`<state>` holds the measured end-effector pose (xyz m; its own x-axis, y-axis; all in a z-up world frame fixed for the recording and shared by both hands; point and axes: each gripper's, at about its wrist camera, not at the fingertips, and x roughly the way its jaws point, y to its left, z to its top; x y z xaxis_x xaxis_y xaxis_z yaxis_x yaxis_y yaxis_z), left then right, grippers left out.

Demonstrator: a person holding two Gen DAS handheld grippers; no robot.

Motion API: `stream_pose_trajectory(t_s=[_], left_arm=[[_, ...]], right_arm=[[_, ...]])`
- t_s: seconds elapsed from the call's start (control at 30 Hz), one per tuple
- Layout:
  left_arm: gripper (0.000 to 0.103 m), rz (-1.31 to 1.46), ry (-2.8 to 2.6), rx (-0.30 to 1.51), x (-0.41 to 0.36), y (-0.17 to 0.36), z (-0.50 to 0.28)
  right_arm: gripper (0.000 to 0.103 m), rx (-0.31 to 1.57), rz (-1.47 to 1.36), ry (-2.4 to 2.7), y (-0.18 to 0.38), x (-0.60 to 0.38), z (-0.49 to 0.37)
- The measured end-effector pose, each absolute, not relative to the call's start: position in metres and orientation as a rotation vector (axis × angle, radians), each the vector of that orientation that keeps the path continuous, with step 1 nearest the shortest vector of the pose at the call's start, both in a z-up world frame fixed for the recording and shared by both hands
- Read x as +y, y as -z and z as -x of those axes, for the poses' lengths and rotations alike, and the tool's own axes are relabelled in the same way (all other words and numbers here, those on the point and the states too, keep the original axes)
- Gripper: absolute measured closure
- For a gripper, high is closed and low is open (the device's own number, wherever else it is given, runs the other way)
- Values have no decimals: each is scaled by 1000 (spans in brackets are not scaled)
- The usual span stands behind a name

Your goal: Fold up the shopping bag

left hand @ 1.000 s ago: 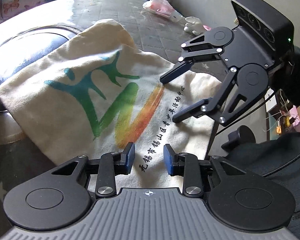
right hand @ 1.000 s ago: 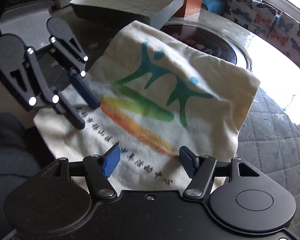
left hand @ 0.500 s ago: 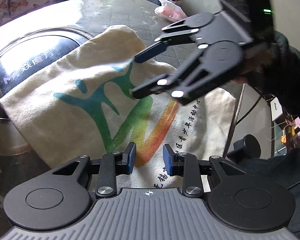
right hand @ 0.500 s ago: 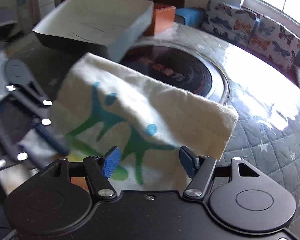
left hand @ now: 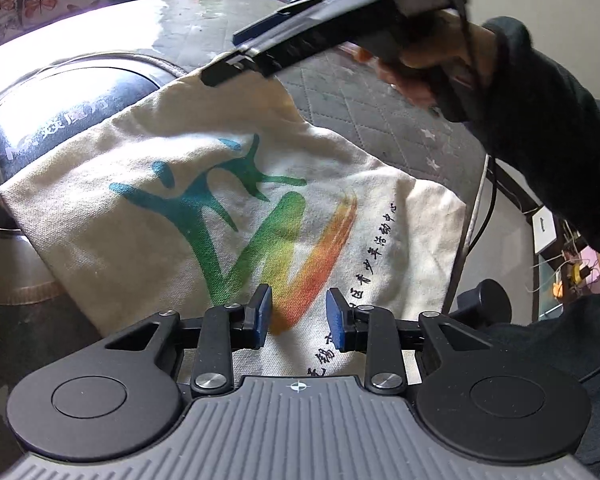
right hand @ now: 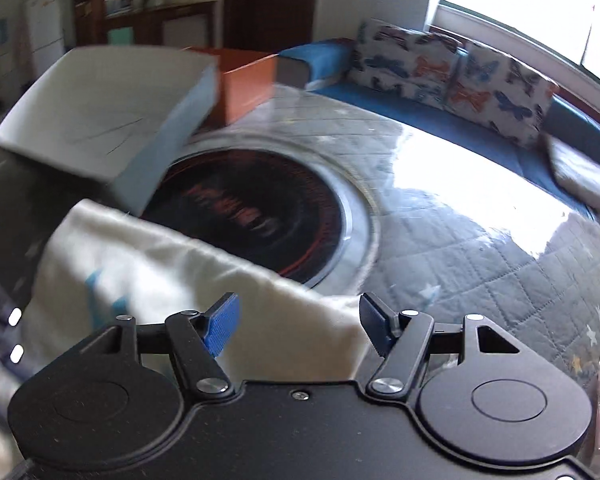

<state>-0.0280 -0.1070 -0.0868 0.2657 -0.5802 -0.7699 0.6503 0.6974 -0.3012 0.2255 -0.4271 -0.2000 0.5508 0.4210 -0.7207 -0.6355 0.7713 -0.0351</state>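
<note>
A cream canvas shopping bag (left hand: 228,208) with a green, orange and teal logo and black lettering lies flat on the quilted table. My left gripper (left hand: 298,314) is open and empty, hovering over the bag's near edge. My right gripper (right hand: 300,326) is open and empty above the bag's far corner (right hand: 172,280). In the left wrist view the right gripper (left hand: 236,60) reaches over the bag's far edge, held by a hand in a dark sleeve.
A grey quilted cover (right hand: 480,256) lies on the table, with a round dark inset (right hand: 252,220) beside the bag. A large white box (right hand: 100,120) and an orange box (right hand: 246,84) stand behind it. A butterfly-print sofa (right hand: 460,76) runs along the back.
My right gripper has swung from the bag's near lettered edge across to its far corner, still open. My left gripper has shifted slightly and stays open.
</note>
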Motion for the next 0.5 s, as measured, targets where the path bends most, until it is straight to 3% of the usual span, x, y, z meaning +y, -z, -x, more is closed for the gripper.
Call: stream_pose_trajectory(t_s=[0.1,0.37,0.5], left_arm=[[72,-71,834,1004,-106,87,27],[72,-63,842,1018,-106,91,18],[72,-64,824,1009,-106,84,11]], right_arm=[[34,774,304,-648,208,-420,-235],[58,839,363,-690,213,-416,-235],[64,874,384,-694,211,-423,-222]])
